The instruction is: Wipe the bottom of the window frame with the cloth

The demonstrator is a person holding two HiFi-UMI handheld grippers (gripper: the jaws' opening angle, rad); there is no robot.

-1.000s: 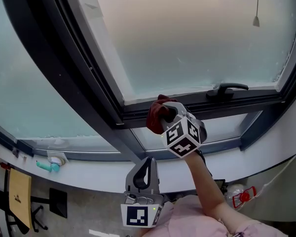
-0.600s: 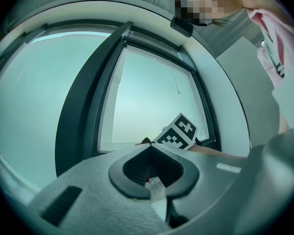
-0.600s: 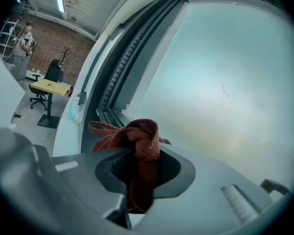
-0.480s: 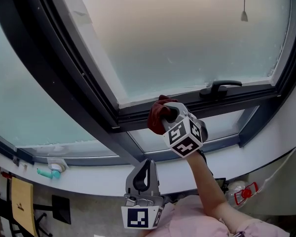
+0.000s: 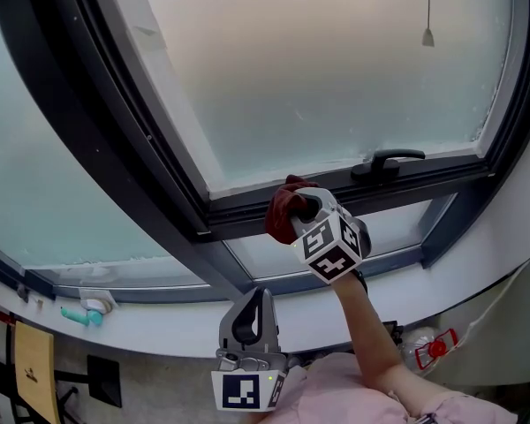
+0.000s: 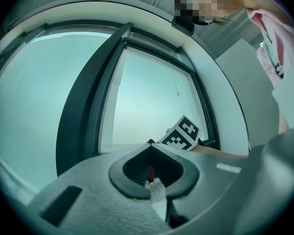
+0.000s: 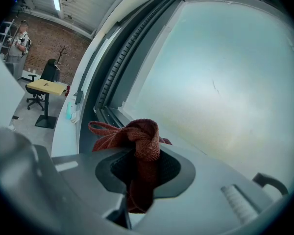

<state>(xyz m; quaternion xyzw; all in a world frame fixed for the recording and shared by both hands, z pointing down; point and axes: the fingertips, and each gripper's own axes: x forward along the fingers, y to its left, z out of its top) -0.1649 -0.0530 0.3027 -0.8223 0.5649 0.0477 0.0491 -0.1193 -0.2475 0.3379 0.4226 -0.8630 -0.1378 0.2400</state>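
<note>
Jaws of the right gripper (image 5: 300, 207) are clamped on a dark red knitted cloth (image 5: 283, 208), whose bunched end lies against the dark bottom rail of the window frame (image 5: 238, 210), left of the black window handle (image 5: 384, 160); in the right gripper view the cloth (image 7: 143, 137) bulges out above the jaws. Lower down, near the person's body and below the white sill (image 5: 159, 312), the left gripper (image 5: 254, 312) points upward with its jaws together, holding nothing.
</note>
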